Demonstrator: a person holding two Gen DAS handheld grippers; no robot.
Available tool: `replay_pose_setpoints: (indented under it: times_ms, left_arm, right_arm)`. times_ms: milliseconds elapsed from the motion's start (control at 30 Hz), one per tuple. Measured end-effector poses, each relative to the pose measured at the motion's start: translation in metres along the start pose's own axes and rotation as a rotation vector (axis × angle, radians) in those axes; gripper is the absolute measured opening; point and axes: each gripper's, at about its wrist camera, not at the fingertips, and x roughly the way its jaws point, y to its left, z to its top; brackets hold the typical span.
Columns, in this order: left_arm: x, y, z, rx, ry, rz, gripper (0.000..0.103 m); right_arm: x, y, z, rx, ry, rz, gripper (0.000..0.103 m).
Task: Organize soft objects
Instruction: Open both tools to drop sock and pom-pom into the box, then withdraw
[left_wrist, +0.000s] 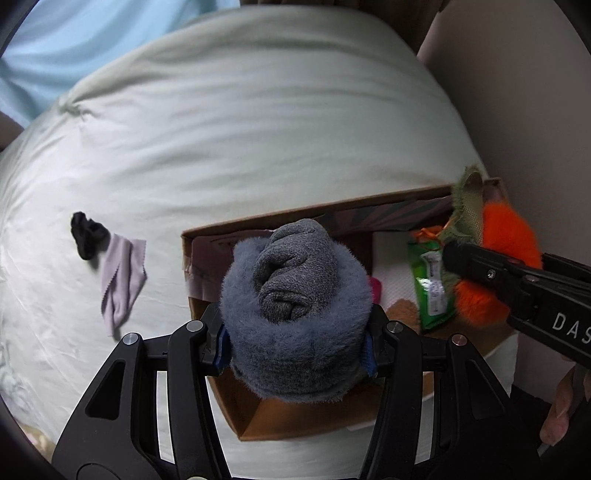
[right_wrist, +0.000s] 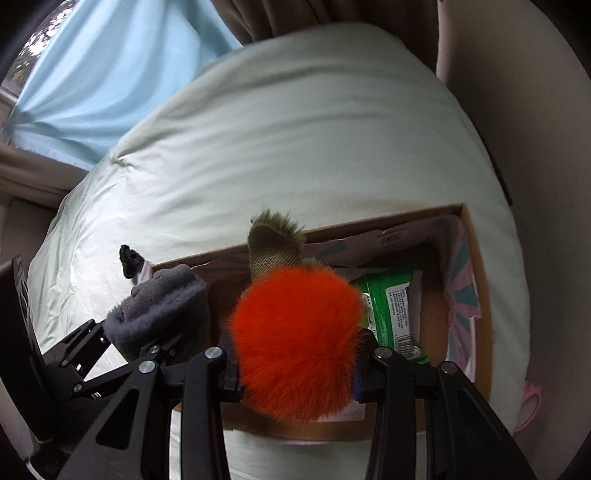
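Note:
My left gripper (left_wrist: 295, 343) is shut on a rolled grey fuzzy sock (left_wrist: 295, 314) and holds it above the left part of an open cardboard box (left_wrist: 295, 424). The sock also shows in the right wrist view (right_wrist: 162, 310). My right gripper (right_wrist: 295, 373) is shut on an orange plush carrot with a green top (right_wrist: 295, 332) above the same box (right_wrist: 476, 280). In the left wrist view the carrot (left_wrist: 506, 236) sits at the right. A black scrunchie (left_wrist: 86, 234) and a lilac cloth (left_wrist: 123, 277) lie on the pale green bedcover (left_wrist: 240, 129).
Inside the box lie a green wipes packet (left_wrist: 428, 280), a white cloth, a brown plush piece and something pink. A light blue curtain (right_wrist: 110, 62) hangs beyond the bed. A beige wall (left_wrist: 535, 110) stands at the right. A pink object (right_wrist: 530, 402) lies at the bed's right edge.

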Motion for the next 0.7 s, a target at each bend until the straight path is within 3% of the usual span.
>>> replay_pose_setpoints:
  times_ms: [167, 233, 267, 300, 333, 367, 433, 700]
  left_arm:
    - [0.011, -0.002, 0.002, 0.032, 0.031, -0.005, 0.049]
    - [0.011, -0.003, 0.004, 0.041, 0.028, -0.012, 0.058]
    - [0.010, -0.004, 0.006, 0.043, 0.032, -0.011, 0.073]
    - [0.009, -0.005, 0.007, 0.049, 0.037, 0.004, 0.090]
    - [0.007, -0.007, 0.007, 0.054, 0.033, 0.020, 0.097]
    - [0.003, -0.008, 0.007, 0.065, 0.016, 0.036, 0.101]
    - [-0.002, -0.011, 0.007, 0.083, 0.004, 0.046, 0.101]
    - [-0.021, -0.014, 0.003, 0.079, -0.010, 0.033, 0.101]
  right_arm:
    - [0.016, -0.005, 0.006, 0.012, 0.044, -0.005, 0.037]
    - [0.019, -0.006, 0.007, 0.014, 0.051, -0.010, 0.040]
    - [0.020, -0.006, 0.009, 0.016, 0.055, -0.013, 0.043]
    - [0.021, -0.006, 0.010, 0.021, 0.058, -0.017, 0.048]
    - [0.022, -0.007, 0.011, 0.029, 0.062, -0.013, 0.064]
    - [0.021, -0.010, 0.012, 0.043, 0.061, 0.000, 0.089]
    - [0.018, -0.015, 0.012, 0.071, 0.051, 0.011, 0.101]
    - [0.005, -0.018, 0.002, 0.070, 0.026, -0.027, 0.101]
